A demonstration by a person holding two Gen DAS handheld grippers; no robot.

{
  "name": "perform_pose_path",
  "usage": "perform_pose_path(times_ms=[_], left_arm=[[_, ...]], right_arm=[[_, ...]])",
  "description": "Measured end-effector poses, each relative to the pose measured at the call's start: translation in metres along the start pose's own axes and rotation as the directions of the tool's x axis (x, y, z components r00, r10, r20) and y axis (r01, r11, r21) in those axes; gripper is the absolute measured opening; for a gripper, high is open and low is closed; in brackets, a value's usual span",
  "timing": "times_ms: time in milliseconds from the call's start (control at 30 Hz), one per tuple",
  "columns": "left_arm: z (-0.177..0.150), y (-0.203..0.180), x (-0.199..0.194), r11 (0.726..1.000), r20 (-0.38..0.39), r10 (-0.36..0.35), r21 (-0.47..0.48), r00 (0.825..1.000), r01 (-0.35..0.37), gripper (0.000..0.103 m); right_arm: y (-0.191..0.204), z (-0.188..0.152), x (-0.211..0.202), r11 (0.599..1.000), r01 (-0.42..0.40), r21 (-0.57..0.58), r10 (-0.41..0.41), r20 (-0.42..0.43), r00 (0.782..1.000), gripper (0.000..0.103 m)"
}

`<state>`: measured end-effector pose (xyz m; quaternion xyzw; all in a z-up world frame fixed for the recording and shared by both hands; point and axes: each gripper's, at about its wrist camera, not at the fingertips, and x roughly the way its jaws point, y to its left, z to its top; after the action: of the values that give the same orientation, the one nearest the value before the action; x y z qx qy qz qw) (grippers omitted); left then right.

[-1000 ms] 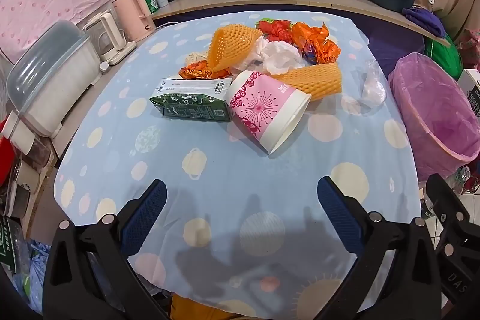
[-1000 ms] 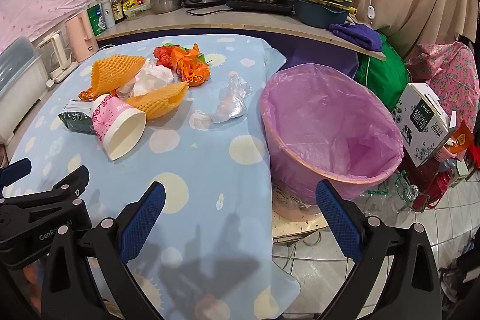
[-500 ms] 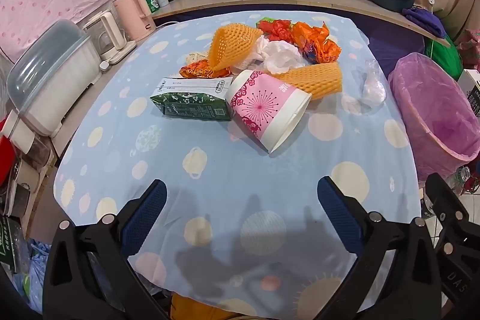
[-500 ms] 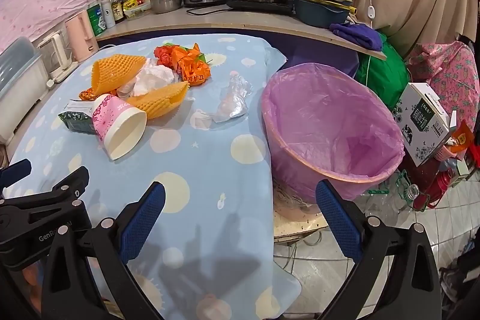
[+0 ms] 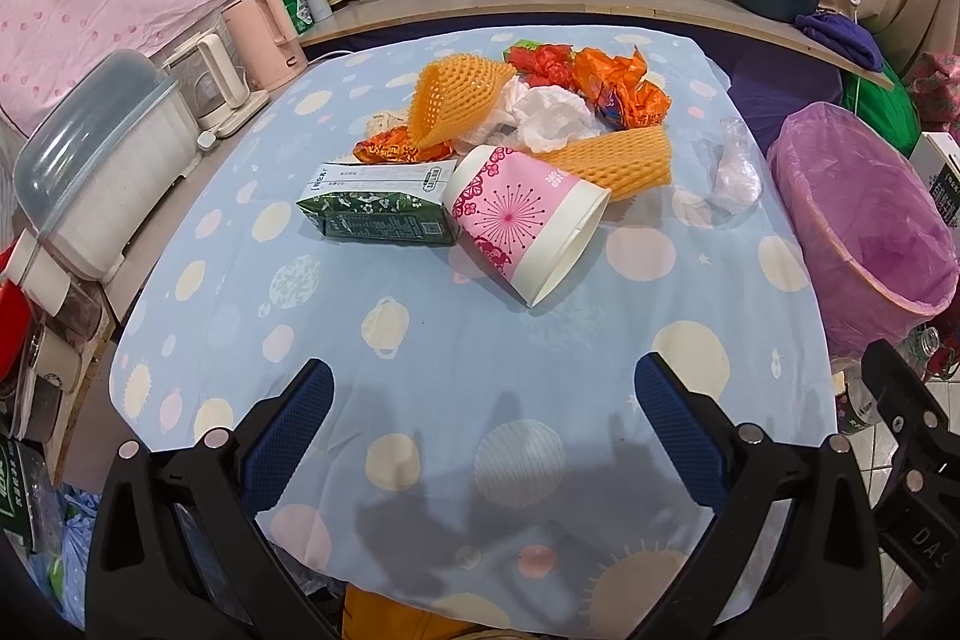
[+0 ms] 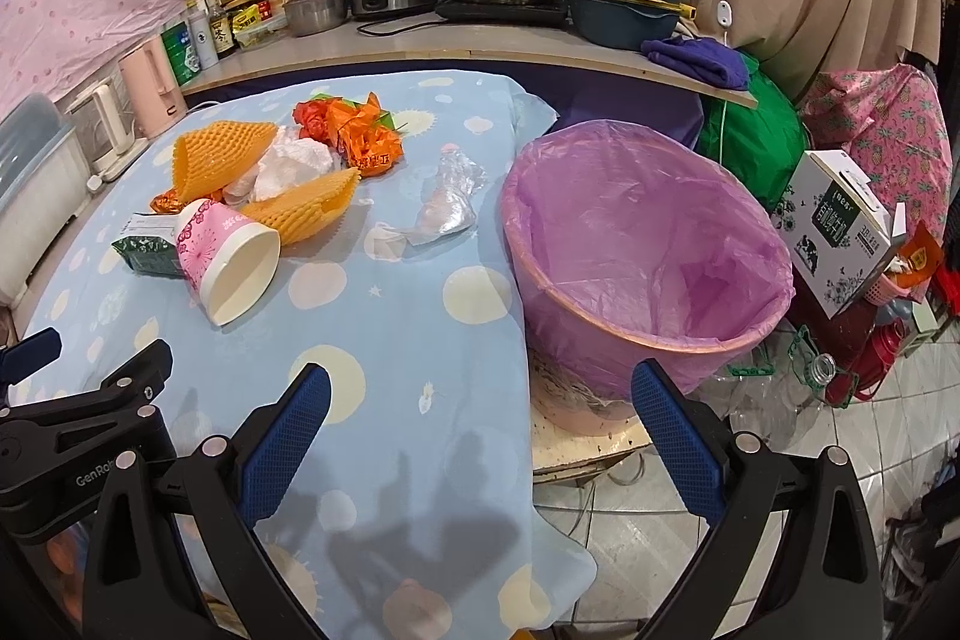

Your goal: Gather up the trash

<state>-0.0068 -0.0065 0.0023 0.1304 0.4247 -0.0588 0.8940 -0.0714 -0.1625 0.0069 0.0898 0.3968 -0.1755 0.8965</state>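
A heap of trash lies mid-table: a pink paper cup [image 5: 528,226] on its side, a green carton [image 5: 378,211], two orange foam nets [image 5: 456,97], crumpled white tissue [image 5: 549,118], orange wrappers [image 5: 624,91] and a clear plastic bag [image 5: 732,166]. A bin lined with a purple bag [image 6: 642,244] stands off the table's right edge. My left gripper [image 5: 483,388] is open over the near tablecloth, well short of the cup [image 6: 231,259]. My right gripper [image 6: 480,394] is open at the table's right edge, beside the bin [image 5: 864,220].
The table [image 5: 420,340] wears a blue dotted cloth. A counter [image 6: 420,40] behind holds pots, a rice cooker and bottles. Kettles [image 5: 264,34] and a lidded white box [image 5: 96,172] stand at the left. Boxes [image 6: 840,232] and clutter sit on the floor right of the bin.
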Motion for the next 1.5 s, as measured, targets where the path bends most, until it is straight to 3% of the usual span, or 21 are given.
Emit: perform_pose_path(times_ms=[1500], left_arm=[[-0.004, -0.007, -0.013, 1.000, 0.027, 0.001, 0.022, 1.000, -0.002, 0.096]], right_arm=[[-0.012, -0.007, -0.012, 0.999, -0.004, 0.038, 0.004, 0.010, 1.000, 0.096]])
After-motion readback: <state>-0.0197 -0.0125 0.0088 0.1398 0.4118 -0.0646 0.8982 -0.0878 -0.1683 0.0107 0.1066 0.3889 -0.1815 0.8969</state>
